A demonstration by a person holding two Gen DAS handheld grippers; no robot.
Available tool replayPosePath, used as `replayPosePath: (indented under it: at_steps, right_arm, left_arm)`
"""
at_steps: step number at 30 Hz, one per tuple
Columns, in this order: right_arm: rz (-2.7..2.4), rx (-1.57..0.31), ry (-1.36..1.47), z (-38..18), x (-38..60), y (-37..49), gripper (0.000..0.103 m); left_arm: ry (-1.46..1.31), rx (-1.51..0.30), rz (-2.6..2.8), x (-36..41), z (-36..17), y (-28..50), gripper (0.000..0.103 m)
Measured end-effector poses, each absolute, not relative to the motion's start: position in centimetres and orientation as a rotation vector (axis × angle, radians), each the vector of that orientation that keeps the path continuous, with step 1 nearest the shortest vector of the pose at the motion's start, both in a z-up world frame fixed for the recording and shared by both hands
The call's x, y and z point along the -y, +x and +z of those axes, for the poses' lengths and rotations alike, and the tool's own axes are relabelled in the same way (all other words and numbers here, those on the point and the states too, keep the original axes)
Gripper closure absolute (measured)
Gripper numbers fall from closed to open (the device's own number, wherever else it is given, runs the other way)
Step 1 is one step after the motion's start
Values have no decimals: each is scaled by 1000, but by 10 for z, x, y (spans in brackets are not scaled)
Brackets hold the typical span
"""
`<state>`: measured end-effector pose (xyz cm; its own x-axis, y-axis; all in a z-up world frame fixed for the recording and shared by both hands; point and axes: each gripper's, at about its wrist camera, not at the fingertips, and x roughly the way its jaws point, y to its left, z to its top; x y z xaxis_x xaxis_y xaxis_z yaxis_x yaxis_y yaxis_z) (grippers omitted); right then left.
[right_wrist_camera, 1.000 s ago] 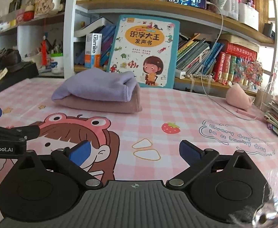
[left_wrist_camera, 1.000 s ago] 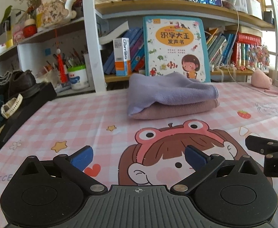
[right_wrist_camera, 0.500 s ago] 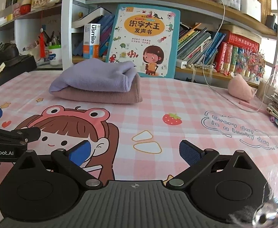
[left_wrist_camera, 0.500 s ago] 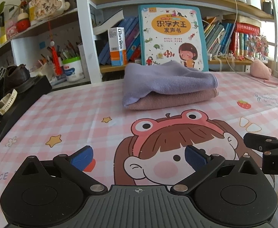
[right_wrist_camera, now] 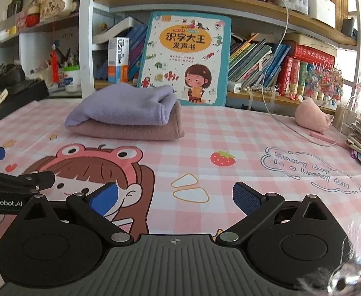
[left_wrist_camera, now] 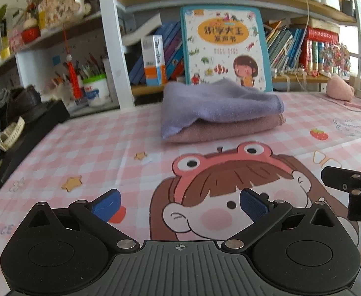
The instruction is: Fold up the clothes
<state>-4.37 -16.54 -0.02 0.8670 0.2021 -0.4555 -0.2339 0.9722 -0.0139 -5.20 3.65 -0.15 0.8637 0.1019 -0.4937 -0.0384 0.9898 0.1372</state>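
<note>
Two folded cloths are seen stacked on the pink checked tablecloth [right_wrist_camera: 230, 128]: a lilac cloth [right_wrist_camera: 123, 109] lies on top of a dusty-pink cloth [right_wrist_camera: 131, 130], the two touching along their whole length. In the left wrist view the same stack is shown with the lilac cloth [left_wrist_camera: 215, 103] draped over the near left corner of the pink one [left_wrist_camera: 227, 129]. The stack is placed just in front of an upright children's picture book [right_wrist_camera: 188, 58], which is leaned against the bookshelf [right_wrist_camera: 230, 7] behind it. Nearer the cameras than the stack, a cartoon girl in a frog hat [left_wrist_camera: 230, 172] is printed on the tablecloth.

The left gripper [left_wrist_camera: 179, 203] is held over this print, well short of the stack, with its blue-padded fingers spread wide and nothing between them. The right gripper [right_wrist_camera: 175, 197] is likewise held with its fingers wide apart and nothing gripped, low over the tablecloth on the near side of the stack. Each gripper is partly caught at the edge of the other's view, so the two are shown side by side.

To the right of the stack, well apart from it, a small pink plush toy [right_wrist_camera: 312, 118] is set near the tablecloth's far edge. A white cable [right_wrist_camera: 279, 49] is hung from the shelf above down to the tablecloth beside the toy.
</note>
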Motion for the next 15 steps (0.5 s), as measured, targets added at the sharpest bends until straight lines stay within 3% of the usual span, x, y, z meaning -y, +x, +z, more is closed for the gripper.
replayPosePath:
  at_steps: [6, 15]
  right_arm:
    - [252, -343, -40, 7, 168, -56, 3]
    - [217, -346, -76, 8, 162, -53, 1]
  left_arm:
    - [56, -432, 41, -38, 7, -55, 0]
    - [84, -441, 66, -36, 3, -52, 0]
